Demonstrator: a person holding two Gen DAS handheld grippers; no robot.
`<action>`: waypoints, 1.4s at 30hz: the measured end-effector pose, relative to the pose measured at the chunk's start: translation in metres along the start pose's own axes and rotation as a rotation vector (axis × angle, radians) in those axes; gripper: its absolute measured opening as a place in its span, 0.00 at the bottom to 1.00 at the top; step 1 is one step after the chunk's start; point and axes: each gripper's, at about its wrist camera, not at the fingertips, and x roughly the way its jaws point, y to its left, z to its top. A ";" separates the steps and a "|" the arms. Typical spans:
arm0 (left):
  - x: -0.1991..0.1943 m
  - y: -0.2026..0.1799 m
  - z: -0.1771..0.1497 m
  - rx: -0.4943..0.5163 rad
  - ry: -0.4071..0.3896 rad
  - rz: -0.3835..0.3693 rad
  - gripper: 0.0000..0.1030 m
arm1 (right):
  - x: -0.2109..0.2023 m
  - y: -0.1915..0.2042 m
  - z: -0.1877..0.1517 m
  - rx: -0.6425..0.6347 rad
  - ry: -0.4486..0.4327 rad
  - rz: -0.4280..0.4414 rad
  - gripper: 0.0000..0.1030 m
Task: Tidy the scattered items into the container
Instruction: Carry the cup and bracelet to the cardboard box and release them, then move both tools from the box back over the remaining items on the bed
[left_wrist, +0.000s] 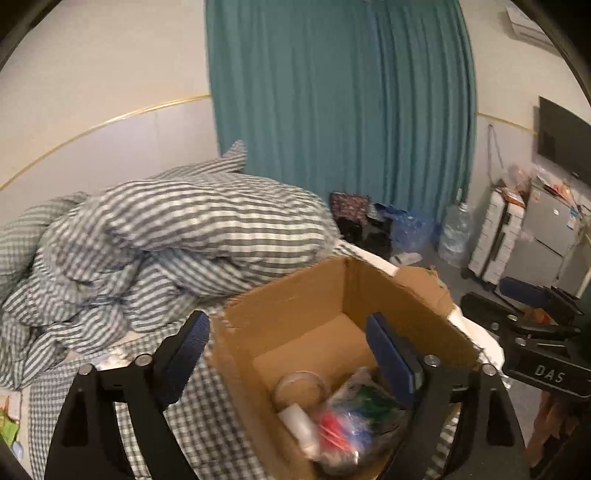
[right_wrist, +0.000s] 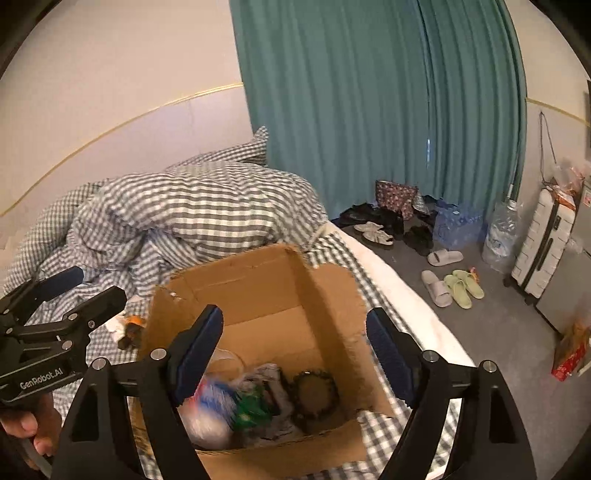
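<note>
An open cardboard box (left_wrist: 295, 295) (right_wrist: 255, 280) stands on the checked bed. Inside lie a clear tape roll (left_wrist: 301, 386), a white tube (left_wrist: 299, 424), a clear bag of coloured items (left_wrist: 354, 421) (right_wrist: 236, 402) and a dark beaded ring (right_wrist: 314, 393). My left gripper (left_wrist: 286, 350) is open and empty above the box's left wall; it also shows at the left of the right wrist view (right_wrist: 79, 288). My right gripper (right_wrist: 295, 347) is open and empty over the box; it also shows at the right of the left wrist view (left_wrist: 517, 295). A small orange and dark item (right_wrist: 131, 328) lies on the bed left of the box.
A crumpled checked duvet (left_wrist: 147, 236) is heaped behind the box. A teal curtain (right_wrist: 369, 103) hangs beyond. On the floor to the right are slippers (right_wrist: 450, 286), shoes, a water bottle (right_wrist: 502, 232) and a white suitcase (right_wrist: 543, 243). The bed edge runs just right of the box.
</note>
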 end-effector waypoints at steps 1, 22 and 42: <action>-0.004 0.008 0.000 -0.008 -0.007 0.011 0.92 | -0.001 0.008 0.001 -0.009 -0.002 0.005 0.78; -0.122 0.247 -0.076 -0.206 -0.041 0.387 1.00 | -0.018 0.227 -0.005 -0.140 -0.044 0.198 0.97; -0.158 0.340 -0.117 -0.374 -0.044 0.447 1.00 | -0.010 0.331 -0.028 -0.301 -0.023 0.248 1.00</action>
